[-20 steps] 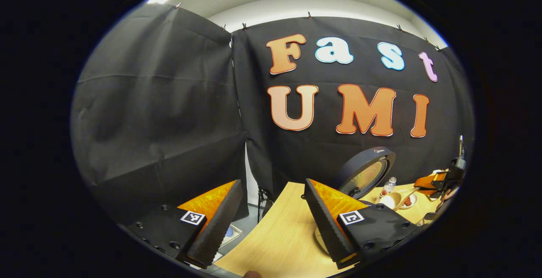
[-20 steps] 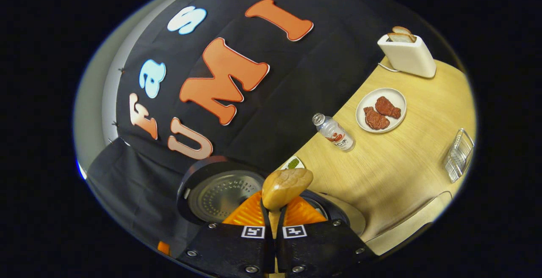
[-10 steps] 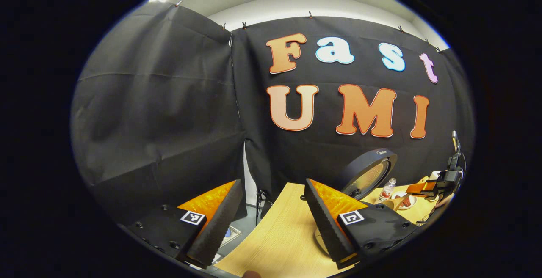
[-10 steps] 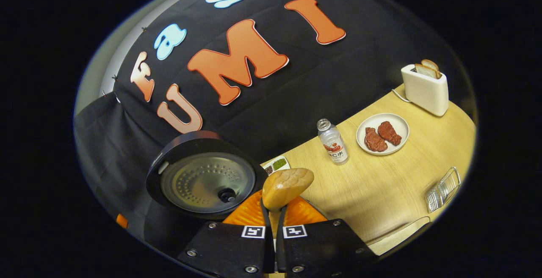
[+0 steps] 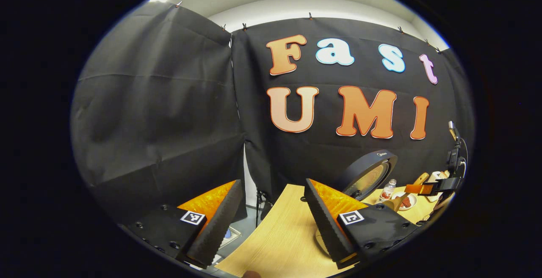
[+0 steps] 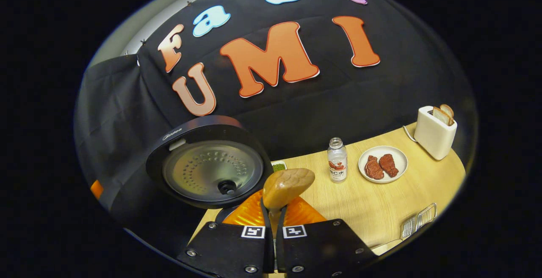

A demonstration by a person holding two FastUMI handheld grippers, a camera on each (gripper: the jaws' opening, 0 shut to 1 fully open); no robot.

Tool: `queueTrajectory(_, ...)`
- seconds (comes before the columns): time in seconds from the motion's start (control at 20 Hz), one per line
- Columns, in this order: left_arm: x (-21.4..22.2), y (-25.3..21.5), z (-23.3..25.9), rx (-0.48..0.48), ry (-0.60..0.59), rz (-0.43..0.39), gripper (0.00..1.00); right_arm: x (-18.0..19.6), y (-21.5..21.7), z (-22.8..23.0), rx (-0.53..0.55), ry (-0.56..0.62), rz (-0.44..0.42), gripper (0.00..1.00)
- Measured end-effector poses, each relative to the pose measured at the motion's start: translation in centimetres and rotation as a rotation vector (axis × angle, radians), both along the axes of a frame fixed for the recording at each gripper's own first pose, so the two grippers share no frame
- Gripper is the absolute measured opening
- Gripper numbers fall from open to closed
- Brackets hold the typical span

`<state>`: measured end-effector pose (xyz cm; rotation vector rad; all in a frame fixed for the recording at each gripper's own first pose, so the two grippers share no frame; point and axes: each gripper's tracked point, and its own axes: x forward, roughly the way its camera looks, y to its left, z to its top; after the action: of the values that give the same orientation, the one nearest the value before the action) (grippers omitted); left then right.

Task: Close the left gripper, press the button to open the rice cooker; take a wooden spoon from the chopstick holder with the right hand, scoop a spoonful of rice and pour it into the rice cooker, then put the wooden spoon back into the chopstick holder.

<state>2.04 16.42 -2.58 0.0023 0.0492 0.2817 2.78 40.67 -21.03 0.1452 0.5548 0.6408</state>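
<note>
Right jaws: I have them pinched tight on the handle of the wooden spoon (image 6: 287,186), both fingers pressing the shaft; right gripper (image 6: 274,218) sits low in the right gripper view.
Spoon axis: the handle runs straight out along the fingers, bowl end forward and raised; I cannot tell whether any rice lies in the bowl, since I see its rounded back.
Left jaws: spread wide with nothing between them; left gripper (image 5: 271,221) hangs over the near edge of the table (image 5: 279,235), pointed at the booth wall.
Rice cooker: lid (image 6: 209,161) stands open and upright, just left of and beyond the spoon bowl in the right gripper view; the pot opening is hidden beneath my right fingers.
Step in hand: I judge the pour is made or nearly so, and the return of the spoon comes next.
Chopstick holder: I cannot pick it out in these views, so its bearing from the jaws is unknown to me; I would have to swing the right gripper to find it.
Nearer hand: the right, which carries the spoon; from the left gripper view I see it far off to the right, past the lid.
Bystanders: bottle (image 6: 337,160), plate of meat (image 6: 382,164), toaster (image 6: 435,132) and a wire rack (image 6: 417,225) lie to the right on the table.
Caution: the spoon must go in handle-upright, so I would turn the wrist before lowering.
</note>
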Motion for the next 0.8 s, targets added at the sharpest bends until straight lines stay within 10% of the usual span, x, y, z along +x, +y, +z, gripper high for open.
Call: queueTrajectory(0.8, -0.1, -0.8, 1.2, 0.015, -0.035, -0.029, 0.99, -0.2, 0.4, 0.9, -0.241, -0.304, 0.241, 0.01)
